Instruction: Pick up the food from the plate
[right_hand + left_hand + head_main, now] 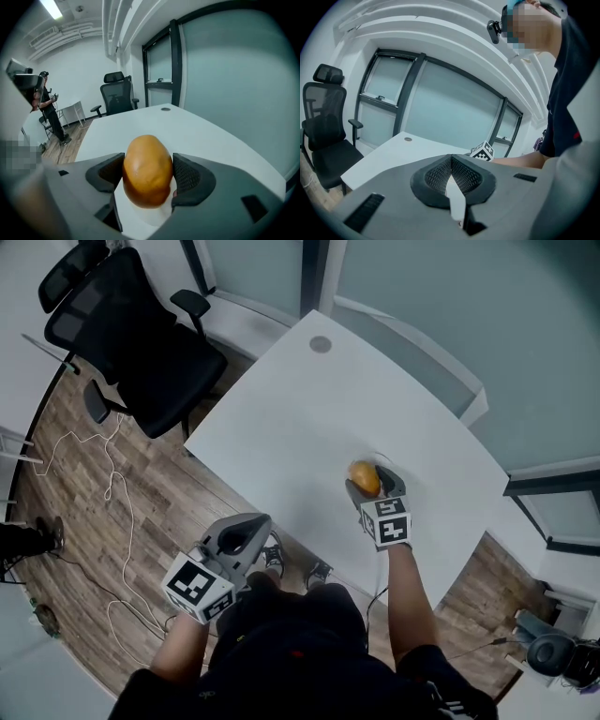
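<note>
The right tongs [367,482] grasped the golden-brown food [147,171] by its sides at the white plate [149,219] near the tabletop's [281,418] near edge, while the left tongs [451,174], clenched and empty, hung beyond that edge.

White table [281,418], rounded corners, round cable port [321,344] near its far corner. Black mesh office chair [141,334] with headrest and armrests parked just off the table's left edge. Floor [103,549] is wood-look planks, with a loose white cable [117,486] snaking across it left of the table. Frosted glass wall [422,306] in dark frames runs along the table's far side. White walls elsewhere, exposed white ducting overhead, one strip light [55,9] on. Person [49,112] standing at the far end of the room.
</note>
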